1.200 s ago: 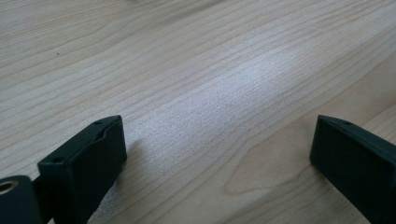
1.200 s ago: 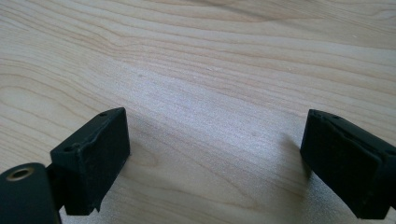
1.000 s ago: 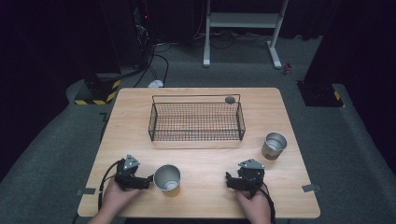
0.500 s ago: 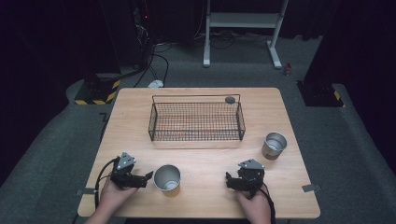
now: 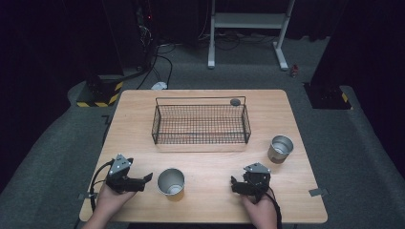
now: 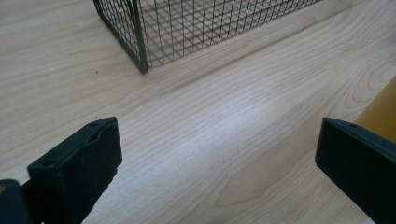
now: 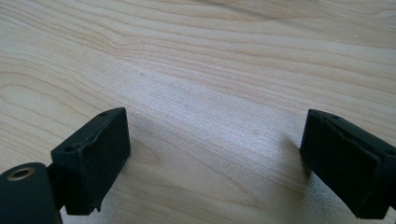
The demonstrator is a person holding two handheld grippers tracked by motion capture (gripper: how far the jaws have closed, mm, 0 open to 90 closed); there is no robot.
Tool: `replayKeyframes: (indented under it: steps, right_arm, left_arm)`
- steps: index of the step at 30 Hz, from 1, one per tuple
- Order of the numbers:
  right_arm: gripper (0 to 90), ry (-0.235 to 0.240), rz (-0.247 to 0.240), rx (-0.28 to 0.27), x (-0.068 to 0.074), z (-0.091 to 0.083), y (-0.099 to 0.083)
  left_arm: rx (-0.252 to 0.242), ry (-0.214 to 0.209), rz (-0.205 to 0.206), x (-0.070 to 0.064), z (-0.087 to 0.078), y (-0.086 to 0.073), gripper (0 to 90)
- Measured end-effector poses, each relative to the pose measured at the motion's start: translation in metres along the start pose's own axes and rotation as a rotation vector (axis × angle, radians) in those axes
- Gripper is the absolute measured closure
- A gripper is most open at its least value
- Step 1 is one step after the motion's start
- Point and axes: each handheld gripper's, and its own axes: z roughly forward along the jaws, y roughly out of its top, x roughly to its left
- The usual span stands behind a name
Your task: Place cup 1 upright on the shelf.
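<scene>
From the high view, the left claw (image 5: pixel 147 179) lies low at the near edge of the counter (image 5: pixel 133 119), its jaws parted and aimed sideways at the near cup (image 5: pixel 171 182), which stands upright just beside the tips and apart from them; this looks like a line-up for a side grasp on the cup wall. The right claw (image 5: pixel 234 183) rests near the front edge too, released and holding nothing, well apart from the far cup (image 5: pixel 280 148) at the right side. The wire basket (image 5: pixel 200 125) sits toward the back, probably where the cups are meant to go. In the left gripper view, the jaws stand wide with bare wood between them; a golden sliver of the near cup (image 6: pixel 380 112) shows just past the right jaw, and the basket corner lies ahead. In the right gripper view, the jaws gape wide over plain wood.
</scene>
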Motion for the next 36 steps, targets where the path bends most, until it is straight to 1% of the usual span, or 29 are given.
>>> replayKeyframes:
  steps: [2,3,6,8,11,13,18,21,24,25,27,30,34,36]
  right_arm:
    - [8.4,0.000,0.000,0.000,0.000,0.000,0.000]
    - [8.4,0.001,0.001,0.001,0.000,0.000,0.000]
    - [8.3,0.001,-0.002,0.001,0.000,0.000,0.000]
    - [8.4,0.001,-0.002,0.001,0.000,0.000,0.000]
    - [8.4,0.000,-0.001,0.001,0.000,0.000,0.000]
    - [8.4,0.000,-0.001,0.001,0.000,0.000,0.000]
    - [8.5,0.001,0.004,0.003,0.000,0.000,0.000]
    - [8.5,0.000,0.003,0.003,0.001,0.000,0.000]
    - [8.5,0.000,0.004,0.003,0.001,0.000,0.000]
    - [8.5,0.000,0.004,0.003,0.001,0.000,0.000]
    - [8.6,0.000,0.007,0.004,0.001,-0.001,0.000]
    - [8.6,-0.001,0.007,0.004,0.001,-0.001,0.000]
    - [8.6,-0.001,0.007,0.004,0.001,-0.001,0.000]
    - [8.6,-0.001,0.007,0.004,0.001,-0.001,0.000]
  left_arm:
    - [-0.010,0.002,0.007,0.000,-0.002,0.001,1.0]
    - [-0.017,0.000,-0.001,-0.001,-0.003,0.001,1.0]
    - [-0.033,-0.003,0.002,-0.002,-0.005,0.003,1.0]
    - [-0.039,-0.014,0.005,-0.002,-0.006,0.004,1.0]
    - [-0.048,-0.054,-0.025,-0.003,-0.007,0.007,0.5]
    - [-0.058,-0.062,-0.021,-0.004,-0.009,0.009,0.4]
    - [-0.095,-0.066,-0.013,-0.010,-0.015,0.016,0.0]
    - [-0.114,-0.070,0.004,-0.013,-0.020,0.021,0.0]
    - [-0.125,-0.075,-0.002,-0.017,-0.023,0.024,0.0]
    - [-0.128,-0.076,0.006,-0.018,-0.024,0.025,0.0]
    - [-0.137,-0.090,0.001,-0.020,-0.026,0.027,0.0]
    - [-0.147,-0.104,0.008,-0.024,-0.028,0.030,0.0]
    - [-0.158,-0.135,0.013,-0.032,-0.030,0.033,0.0]
    - [-0.165,-0.151,0.024,-0.037,-0.030,0.034,0.0]
